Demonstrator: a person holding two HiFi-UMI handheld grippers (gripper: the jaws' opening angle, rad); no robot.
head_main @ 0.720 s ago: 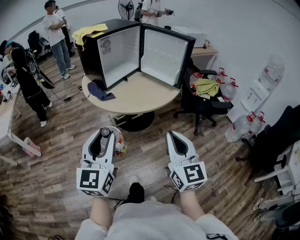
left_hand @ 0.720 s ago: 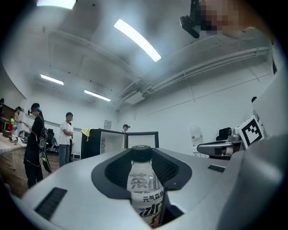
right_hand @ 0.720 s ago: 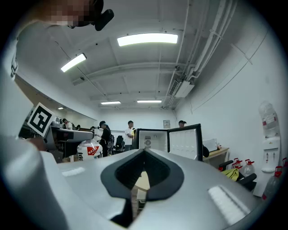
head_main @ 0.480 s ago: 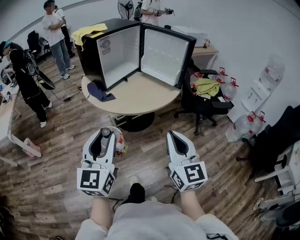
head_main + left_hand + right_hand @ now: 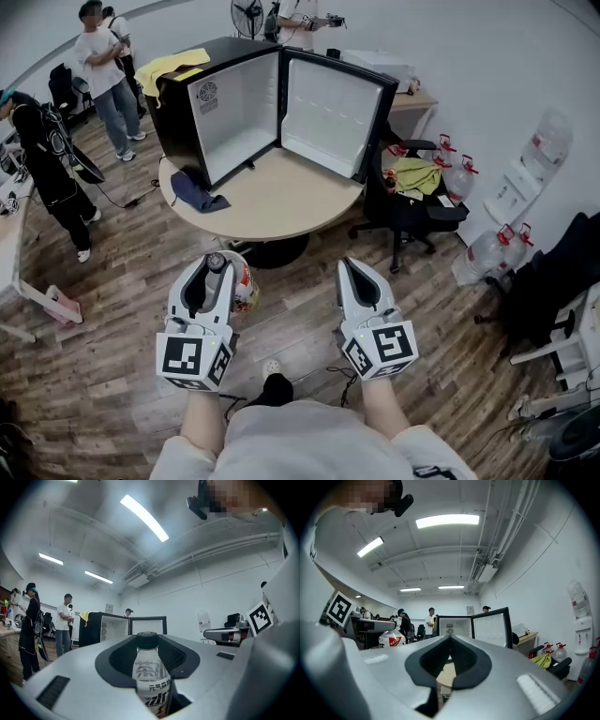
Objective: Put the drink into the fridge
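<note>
The drink (image 5: 231,280) is a clear bottle with a black cap and a white and red label. My left gripper (image 5: 215,262) is shut on it, and in the left gripper view the bottle (image 5: 150,679) stands upright between the jaws. My right gripper (image 5: 348,265) is shut with nothing in it, level with the left one over the wood floor. The black fridge (image 5: 227,94) stands on a round table (image 5: 281,206) ahead, its door (image 5: 335,108) swung wide open and its inside bare. Both gripper views show the fridge (image 5: 101,627) (image 5: 454,623) straight ahead.
A dark blue cloth (image 5: 199,183) lies on the table beside the fridge, and a yellow cloth (image 5: 178,64) on top of it. An office chair (image 5: 412,192) stands right of the table, with water jugs (image 5: 483,251) beyond. People (image 5: 52,159) stand at the left.
The table and fridge have drawn slightly nearer in the head view. Both grippers have shifted a little forward. The bottle stays held in the left gripper.
</note>
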